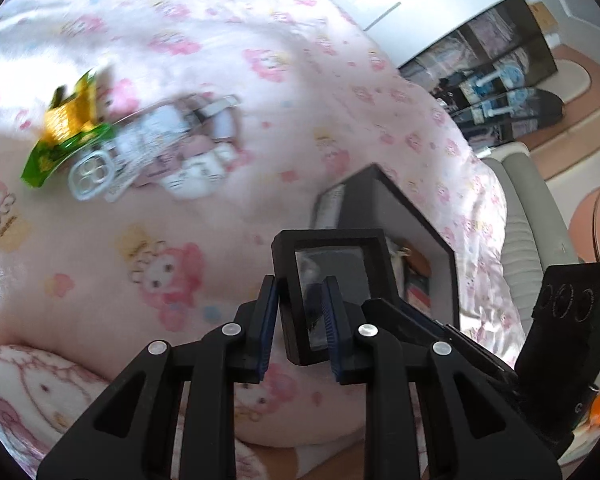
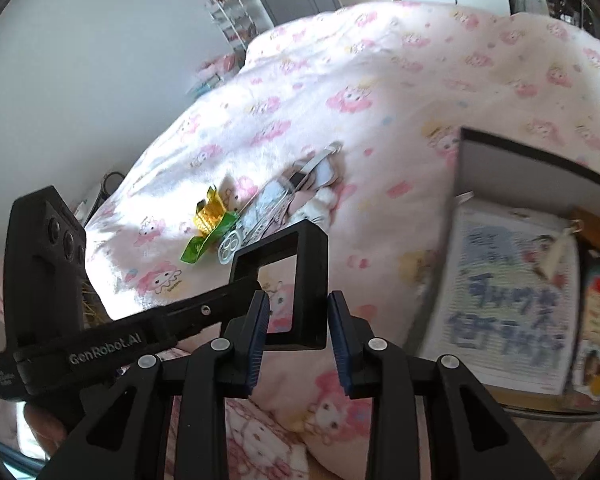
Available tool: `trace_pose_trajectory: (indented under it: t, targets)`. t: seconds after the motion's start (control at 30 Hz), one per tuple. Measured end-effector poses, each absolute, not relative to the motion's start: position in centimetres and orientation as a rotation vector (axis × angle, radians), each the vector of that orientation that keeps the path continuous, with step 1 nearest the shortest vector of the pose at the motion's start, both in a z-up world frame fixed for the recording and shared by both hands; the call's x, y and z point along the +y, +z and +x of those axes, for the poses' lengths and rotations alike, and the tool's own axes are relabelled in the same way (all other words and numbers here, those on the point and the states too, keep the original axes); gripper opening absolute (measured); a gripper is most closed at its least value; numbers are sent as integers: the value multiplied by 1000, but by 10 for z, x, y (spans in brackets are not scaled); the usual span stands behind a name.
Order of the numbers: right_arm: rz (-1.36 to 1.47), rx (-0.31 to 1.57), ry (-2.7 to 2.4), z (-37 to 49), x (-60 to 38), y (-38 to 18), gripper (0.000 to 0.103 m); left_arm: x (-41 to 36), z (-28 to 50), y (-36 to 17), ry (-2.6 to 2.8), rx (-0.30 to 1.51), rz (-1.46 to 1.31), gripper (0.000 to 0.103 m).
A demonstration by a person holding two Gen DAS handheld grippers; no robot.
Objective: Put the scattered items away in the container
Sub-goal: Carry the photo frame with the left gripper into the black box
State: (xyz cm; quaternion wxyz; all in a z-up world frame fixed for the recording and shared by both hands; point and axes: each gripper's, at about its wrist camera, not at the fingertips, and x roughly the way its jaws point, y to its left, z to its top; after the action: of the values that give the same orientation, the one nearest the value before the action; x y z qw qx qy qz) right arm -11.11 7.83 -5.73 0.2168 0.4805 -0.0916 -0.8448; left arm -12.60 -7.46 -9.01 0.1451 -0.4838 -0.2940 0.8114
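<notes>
- Left claw (image 1: 302,328) is clamped on the edge of a small black frame (image 1: 332,276) with a clear pane, one pad on either side of the frame's left bar.
- Right claw (image 2: 298,336) sits around the same frame (image 2: 300,276) from the other side. The frame's side bar is between its pads, but there's a visible gap on both sides, so it isn't pinching; jaws partly apart.
- In the right view the left claw's black body reaches in from the lower left, and a bit of a hand (image 2: 44,424) shows under it.
- Frame is up off the bed (image 1: 228,32), held over the pink cartoon-print cover, not in the box.
- The box (image 2: 500,168), black walled, sits on the bed just to the right of the frame. Inside it are a printed card or booklet (image 2: 508,292) plus a couple of other bits I can't make out.
- Still loose on the bed, farther back: a green and gold wrapper (image 1: 66,128), a clear case with camera-ring cutouts (image 1: 94,174) touching it, and some blurry white and pink stuff (image 1: 196,148) piled right beside that.
</notes>
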Motion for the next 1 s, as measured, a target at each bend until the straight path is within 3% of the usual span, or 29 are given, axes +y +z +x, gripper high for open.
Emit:
trace_pose_trajectory:
  t: [0.37,0.63,0.9,1.0]
  targets:
    - [1243,-354,-2518,-109,199,-24,28,58,-165,-60,2245,-622,-1347,20]
    - [1360,-322,-2570,-148,273,-49,28,137,-219,-94,2093,-568,-1437,20]
    - [1479,-568,-2568,-154,333,-97,28,197,-241,-134,2061,-427,-1525,21]
    - [1523,-575,-2580,-154,339,-107,28,209,-241,-144,2034,-422,-1554,21]
